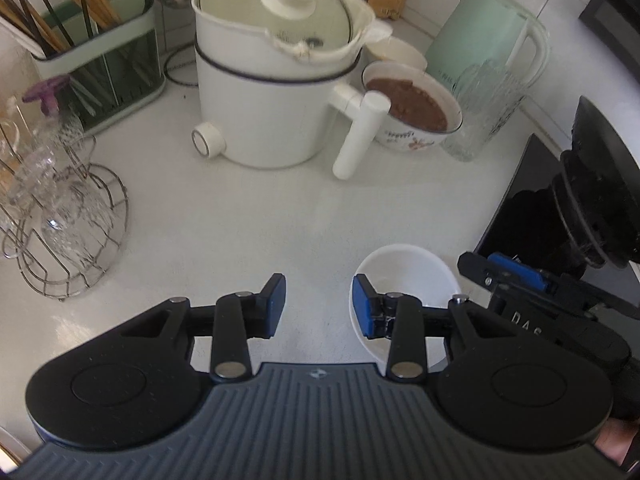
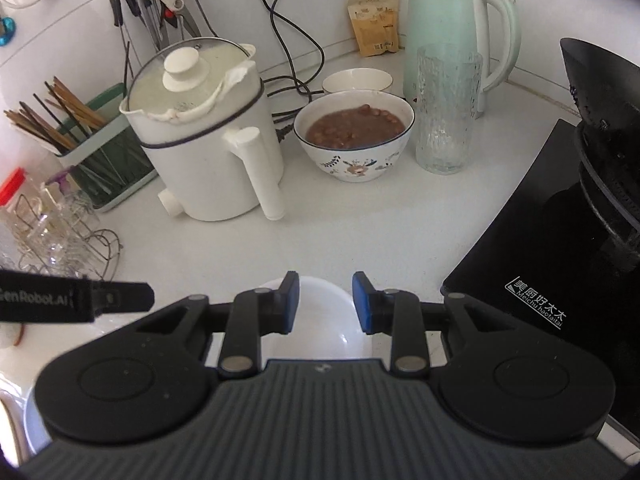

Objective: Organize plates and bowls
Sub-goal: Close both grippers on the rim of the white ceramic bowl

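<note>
A plain white bowl (image 1: 404, 276) stands on the white counter near its front edge; it also shows in the right wrist view (image 2: 324, 320). My left gripper (image 1: 319, 306) is open and empty, with its right finger over the bowl's left rim. My right gripper (image 2: 325, 303) is open above the same bowl, jaws on either side of its middle, not touching it that I can tell. A patterned bowl of brown porridge (image 2: 354, 136) and a small empty white bowl (image 2: 357, 80) behind it stand further back.
A white electric pot with lid (image 2: 204, 140) stands mid-counter. A ribbed glass (image 2: 446, 108) and mint kettle (image 2: 452, 20) are at the right, a black cooktop (image 2: 552, 280) beyond. A chopstick holder (image 1: 96, 52) and wire glass rack (image 1: 60, 208) are at the left.
</note>
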Tool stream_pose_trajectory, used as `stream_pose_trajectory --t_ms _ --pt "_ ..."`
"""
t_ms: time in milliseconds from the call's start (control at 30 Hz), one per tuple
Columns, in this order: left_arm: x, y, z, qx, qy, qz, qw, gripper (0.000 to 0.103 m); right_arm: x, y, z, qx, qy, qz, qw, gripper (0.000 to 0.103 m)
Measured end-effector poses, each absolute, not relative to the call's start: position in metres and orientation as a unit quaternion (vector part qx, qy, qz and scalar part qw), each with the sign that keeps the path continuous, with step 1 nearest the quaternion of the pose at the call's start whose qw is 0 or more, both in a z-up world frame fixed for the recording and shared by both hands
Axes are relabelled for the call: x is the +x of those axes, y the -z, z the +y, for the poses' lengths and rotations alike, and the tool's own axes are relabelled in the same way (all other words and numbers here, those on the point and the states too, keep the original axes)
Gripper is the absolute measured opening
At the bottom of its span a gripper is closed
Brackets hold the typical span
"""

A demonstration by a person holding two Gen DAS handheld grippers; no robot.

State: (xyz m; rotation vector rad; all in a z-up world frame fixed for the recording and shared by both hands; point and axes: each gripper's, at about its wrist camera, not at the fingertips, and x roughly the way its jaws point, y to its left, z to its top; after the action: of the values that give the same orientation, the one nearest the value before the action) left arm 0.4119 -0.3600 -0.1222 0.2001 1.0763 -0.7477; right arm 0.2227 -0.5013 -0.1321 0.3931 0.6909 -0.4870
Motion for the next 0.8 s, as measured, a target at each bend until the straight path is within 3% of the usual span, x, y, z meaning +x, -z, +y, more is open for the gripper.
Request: stream_pose_trajectory --t_ms 167,233,300,667,800 --pt "0.414 0.134 -0.368 0.108 0.362 0.494 0.783 0.045 0.227 0.142 -0.509 0.201 0.241 0.344 0.885 0.033" --pt "0.416 0.139 -0.372 0.114 0.362 0.494 0.782 0.047 0.229 0.147 -0.513 0.209 0.247 0.35 0.879 0.053" --pt "0.417 0.144 -0.377 0.12 0.365 0.497 0.778 0.047 0.23 0.15 -0.515 0.215 0.254 0.35 0.876 0.06" --pt "0.418 0.182 -0.395 0.114 0.386 0.521 0.753 0.047 0.237 0.179 -0.525 0.26 0.26 0.403 0.838 0.056" --pt "0.42 0.189 -0.398 0.102 0.375 0.528 0.755 0.046 0.236 0.187 -0.529 0.263 0.27 0.41 0.831 0.047"
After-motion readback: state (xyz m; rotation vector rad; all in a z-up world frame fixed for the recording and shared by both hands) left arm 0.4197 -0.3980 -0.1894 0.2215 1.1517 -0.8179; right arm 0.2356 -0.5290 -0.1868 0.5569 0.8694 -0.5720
